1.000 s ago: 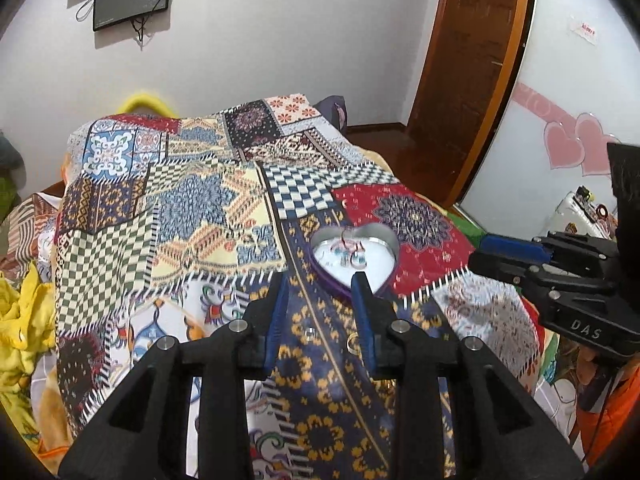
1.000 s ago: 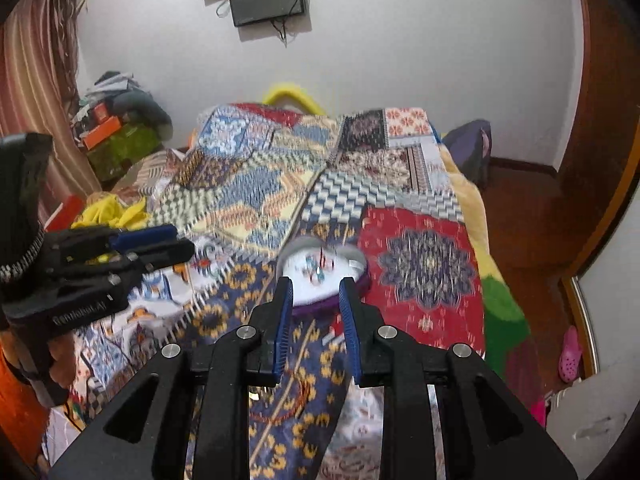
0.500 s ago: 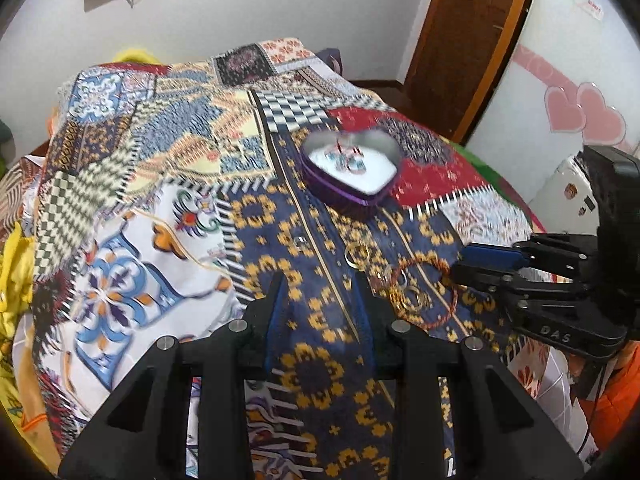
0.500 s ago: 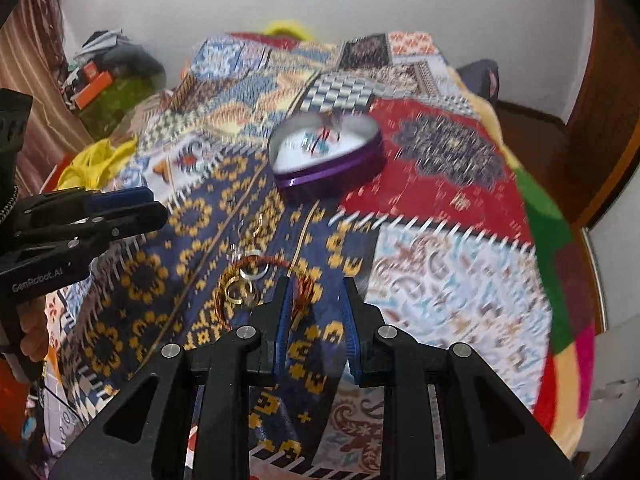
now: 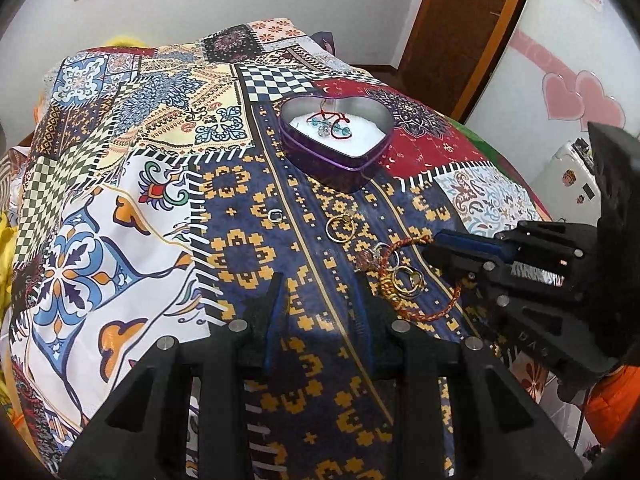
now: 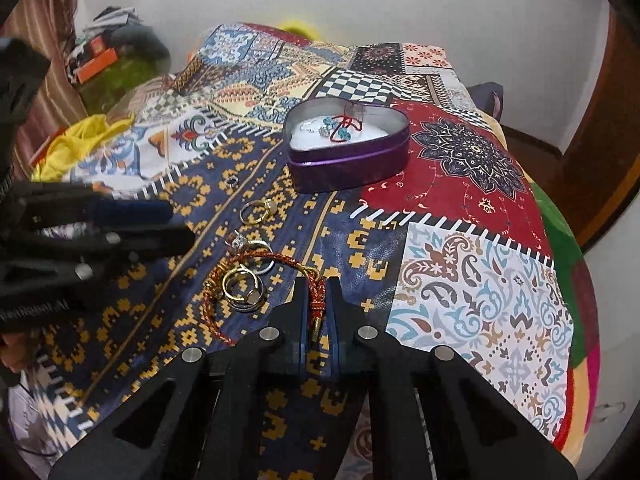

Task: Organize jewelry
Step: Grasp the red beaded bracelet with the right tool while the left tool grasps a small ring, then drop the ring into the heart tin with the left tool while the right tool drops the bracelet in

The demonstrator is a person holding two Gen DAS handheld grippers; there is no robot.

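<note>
Here, the right gripper point(image 6: 316, 306) pinches a red-and-gold braided cord bracelet point(image 6: 256, 258) lying on the patchwork bedspread point(image 6: 480, 264), with gold rings point(image 6: 242, 290) inside its loop. The left gripper point(image 5: 320, 292) hovers spread, holding nothing. Farther off sits a purple heart-shaped tin point(image 6: 348, 160) holding blue-beaded, red-corded jewelry point(image 6: 340, 126). Only the left view shows the wooden door point(image 5: 460, 20) and pink heart stickers point(image 5: 580, 96); only the right shows clutter beside the bed's left edge point(image 6: 108, 60).
</note>
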